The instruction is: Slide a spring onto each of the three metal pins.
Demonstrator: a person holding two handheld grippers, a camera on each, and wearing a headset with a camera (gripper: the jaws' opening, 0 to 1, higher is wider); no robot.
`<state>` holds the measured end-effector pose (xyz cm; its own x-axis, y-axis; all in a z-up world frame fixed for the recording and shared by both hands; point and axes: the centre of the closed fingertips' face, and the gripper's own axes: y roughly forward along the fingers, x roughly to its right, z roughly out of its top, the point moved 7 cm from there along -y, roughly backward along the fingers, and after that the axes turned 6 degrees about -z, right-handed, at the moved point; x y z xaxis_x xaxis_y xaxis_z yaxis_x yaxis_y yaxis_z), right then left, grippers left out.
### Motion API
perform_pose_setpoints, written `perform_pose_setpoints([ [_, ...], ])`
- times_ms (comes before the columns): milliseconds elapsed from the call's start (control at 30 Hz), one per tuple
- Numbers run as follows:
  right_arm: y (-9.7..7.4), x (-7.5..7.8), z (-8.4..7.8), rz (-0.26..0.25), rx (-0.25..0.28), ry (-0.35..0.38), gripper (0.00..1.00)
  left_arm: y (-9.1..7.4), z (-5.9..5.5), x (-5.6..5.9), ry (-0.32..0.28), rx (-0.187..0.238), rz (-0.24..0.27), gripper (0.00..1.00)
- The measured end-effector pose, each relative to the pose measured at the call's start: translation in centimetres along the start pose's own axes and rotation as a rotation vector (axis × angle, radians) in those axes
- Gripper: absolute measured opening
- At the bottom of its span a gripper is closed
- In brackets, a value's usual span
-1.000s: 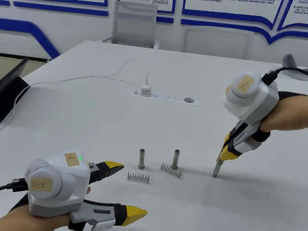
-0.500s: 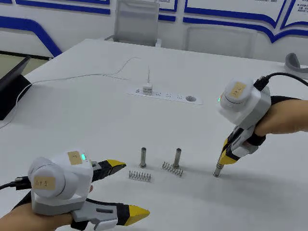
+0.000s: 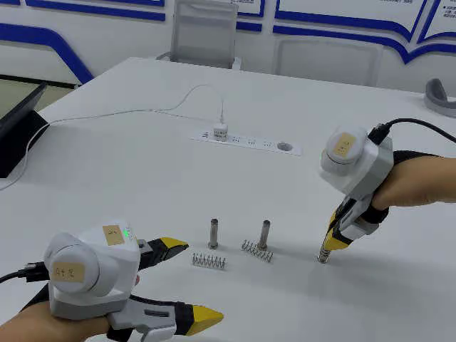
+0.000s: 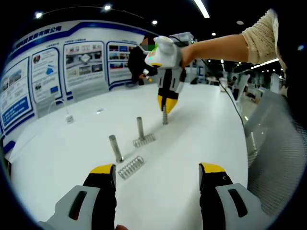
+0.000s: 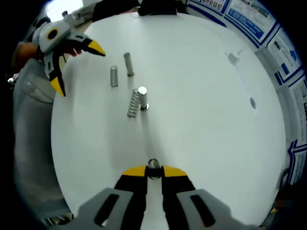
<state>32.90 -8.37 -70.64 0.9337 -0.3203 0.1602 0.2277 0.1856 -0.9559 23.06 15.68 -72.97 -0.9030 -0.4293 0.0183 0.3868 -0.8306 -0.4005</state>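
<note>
- right gripper (image 3: 330, 246) has its jaws pinched shut on the top of the end pin (image 3: 323, 255), upright near the table's (image 3: 107, 157) front edge
- left gripper (image 3: 203, 279) hovers at that edge, jaws spread wide (nothing in them)
- middle pin (image 3: 265, 234) and left-hand pin (image 3: 213, 233) stand upright, loose spring (image 3: 256, 251) and second spring (image 3: 208, 261) lying flat just beside them

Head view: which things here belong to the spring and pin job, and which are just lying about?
Job: left pin, middle pin, right pin in the shut right gripper, left spring, middle spring, open left gripper.
Lying about: power strip, white charger, cable, chair, dark screen.
</note>
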Motion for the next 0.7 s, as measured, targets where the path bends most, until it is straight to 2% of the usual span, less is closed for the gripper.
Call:
perform_pose_setpoints([
  [700,1.2,0.3,-0.2,-0.008,-0.003,-0.002,0.13,0.0,-0.2,0.1,-0.007,-0.004,0.003,0.71],
])
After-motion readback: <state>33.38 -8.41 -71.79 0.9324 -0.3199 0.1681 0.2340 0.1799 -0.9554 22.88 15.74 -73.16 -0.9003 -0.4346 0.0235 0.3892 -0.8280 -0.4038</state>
